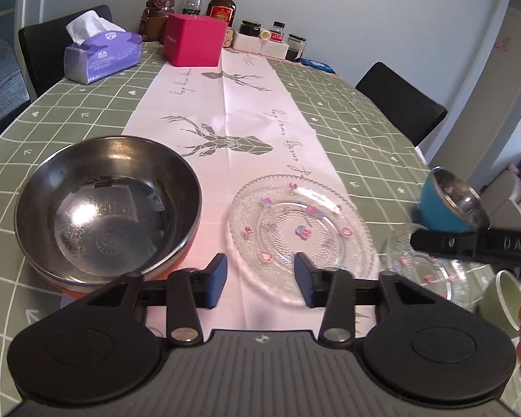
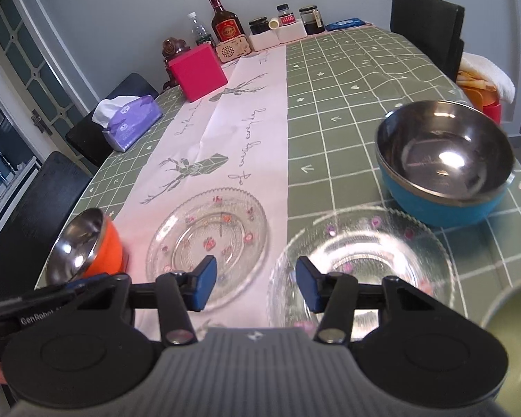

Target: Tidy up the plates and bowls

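An orange steel-lined bowl sits at the near left, also in the right wrist view. A glass plate with pink flowers lies on the white runner, also seen in the right wrist view. A second glass plate lies to its right. A blue steel-lined bowl stands beyond it. My left gripper is open and empty between the orange bowl and the first plate. My right gripper is open and empty between the two plates.
A green cup stands at the near right. A tissue pack, a red box, bottles and jars line the far table edge. Black chairs stand around the table.
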A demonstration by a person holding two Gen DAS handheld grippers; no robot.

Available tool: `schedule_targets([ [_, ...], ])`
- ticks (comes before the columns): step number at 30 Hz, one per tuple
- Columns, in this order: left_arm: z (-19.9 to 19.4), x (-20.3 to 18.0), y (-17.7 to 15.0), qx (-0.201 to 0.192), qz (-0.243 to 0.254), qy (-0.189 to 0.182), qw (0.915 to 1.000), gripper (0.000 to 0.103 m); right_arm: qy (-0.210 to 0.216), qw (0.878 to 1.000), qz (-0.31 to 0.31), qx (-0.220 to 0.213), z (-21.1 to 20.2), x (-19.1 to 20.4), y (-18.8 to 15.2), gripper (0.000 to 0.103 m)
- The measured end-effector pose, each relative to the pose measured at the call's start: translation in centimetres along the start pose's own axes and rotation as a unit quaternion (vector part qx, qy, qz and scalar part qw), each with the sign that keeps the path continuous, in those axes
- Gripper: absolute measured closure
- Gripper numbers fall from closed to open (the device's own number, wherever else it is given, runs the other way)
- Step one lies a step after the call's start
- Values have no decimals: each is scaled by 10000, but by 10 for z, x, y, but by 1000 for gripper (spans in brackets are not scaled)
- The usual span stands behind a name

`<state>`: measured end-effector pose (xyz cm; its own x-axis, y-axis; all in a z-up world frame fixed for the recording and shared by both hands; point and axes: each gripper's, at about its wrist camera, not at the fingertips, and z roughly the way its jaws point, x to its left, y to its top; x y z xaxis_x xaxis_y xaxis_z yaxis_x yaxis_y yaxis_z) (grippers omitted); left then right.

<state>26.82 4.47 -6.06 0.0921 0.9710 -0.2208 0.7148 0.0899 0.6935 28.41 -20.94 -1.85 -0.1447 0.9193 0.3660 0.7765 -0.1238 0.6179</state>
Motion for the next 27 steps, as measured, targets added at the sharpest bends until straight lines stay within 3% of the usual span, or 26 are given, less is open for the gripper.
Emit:
schedule_targets([
  [6, 22, 0, -8, 34, -62, 187, 9998, 63, 94, 9997, 94, 200, 38, -5, 12, 68],
  [11, 33, 2, -7, 36, -275, 71, 9996, 63, 87, 9996, 64, 270, 56, -8, 18, 70],
  [17, 40, 1, -4, -108, -419, 103, 9990, 64, 205, 9985, 264, 439, 73, -19, 22, 79],
  [23, 42, -1, -1, -140, -389, 167, 9990, 78, 348, 9978, 353, 439, 80, -21, 20, 94],
  [27, 40, 0, -1, -108, -390, 184, 9990, 81, 290, 9979, 377, 448, 78, -18, 20, 95],
])
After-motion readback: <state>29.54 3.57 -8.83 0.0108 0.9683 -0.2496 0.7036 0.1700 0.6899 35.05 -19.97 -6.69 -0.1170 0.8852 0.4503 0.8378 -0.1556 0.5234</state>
